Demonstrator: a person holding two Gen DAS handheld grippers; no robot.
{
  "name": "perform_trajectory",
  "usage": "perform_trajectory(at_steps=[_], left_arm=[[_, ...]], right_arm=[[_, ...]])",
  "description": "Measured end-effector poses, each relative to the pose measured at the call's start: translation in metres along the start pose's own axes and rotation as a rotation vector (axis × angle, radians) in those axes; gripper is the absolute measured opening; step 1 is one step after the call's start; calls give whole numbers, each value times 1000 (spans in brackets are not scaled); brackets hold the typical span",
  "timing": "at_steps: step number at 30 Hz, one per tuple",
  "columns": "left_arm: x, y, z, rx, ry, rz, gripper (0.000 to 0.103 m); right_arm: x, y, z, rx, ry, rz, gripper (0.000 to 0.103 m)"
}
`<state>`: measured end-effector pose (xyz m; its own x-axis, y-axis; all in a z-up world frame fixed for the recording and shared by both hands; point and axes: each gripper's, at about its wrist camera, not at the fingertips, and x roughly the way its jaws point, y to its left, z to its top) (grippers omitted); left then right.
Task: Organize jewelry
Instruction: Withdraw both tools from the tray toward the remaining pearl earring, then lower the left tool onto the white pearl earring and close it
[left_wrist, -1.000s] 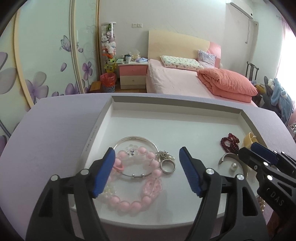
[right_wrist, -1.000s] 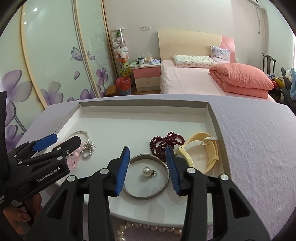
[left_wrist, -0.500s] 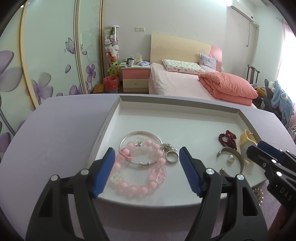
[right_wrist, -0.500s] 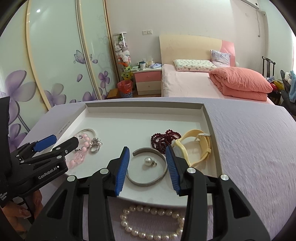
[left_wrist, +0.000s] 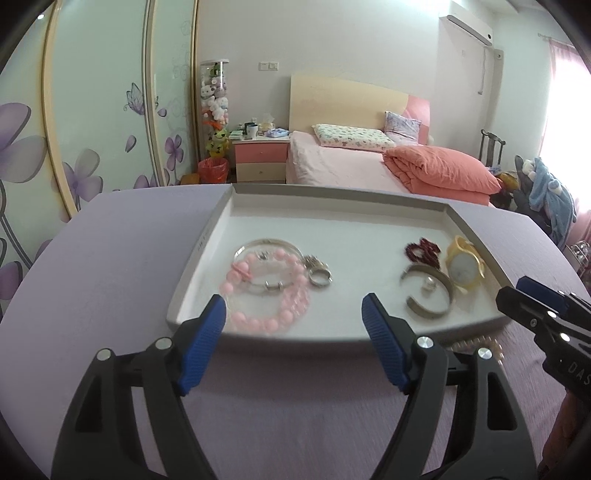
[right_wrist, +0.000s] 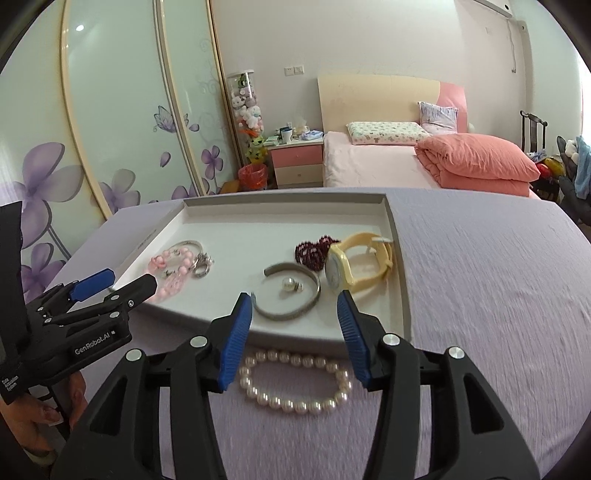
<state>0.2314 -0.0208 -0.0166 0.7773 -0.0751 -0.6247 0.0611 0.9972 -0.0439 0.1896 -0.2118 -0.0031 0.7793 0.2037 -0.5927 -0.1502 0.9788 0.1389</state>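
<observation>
Both grippers have pulled back from the white tray (right_wrist: 400, 295), so its jewelry now sits higher and smaller in each frame, and a pearl bracelet (right_wrist: 295, 384) has come into view on the purple cloth at lower centre of the right view, outside the tray. That bracelet looks like the piece left to put away. The right gripper (right_wrist: 295, 332) has just been opening and holds nothing, tilted down over the pearls. The left gripper (left_wrist: 293, 343) has widened too, empty, angled down short of the pink bead bracelets (left_wrist: 269, 295) in the tray's left part
</observation>
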Motion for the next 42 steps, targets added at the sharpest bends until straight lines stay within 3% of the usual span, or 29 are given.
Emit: perform_trajectory(at_steps=[22, 37, 39, 42], left_arm=[[-58, -32, -56, 74, 11, -73, 75], [-72, -73, -83, 191, 67, -111, 76], [-71, -78, -87, 203, 76, -109, 74], [-63, -91, -99, 246, 121, -103, 59]], right_arm=[[-17, -8, -37, 11, 55, -20, 53], [-29, -19, -43, 39, 54, -51, 53], [-29, -21, -44, 42, 53, -52, 53], [-30, -23, -44, 52, 54, -47, 53]])
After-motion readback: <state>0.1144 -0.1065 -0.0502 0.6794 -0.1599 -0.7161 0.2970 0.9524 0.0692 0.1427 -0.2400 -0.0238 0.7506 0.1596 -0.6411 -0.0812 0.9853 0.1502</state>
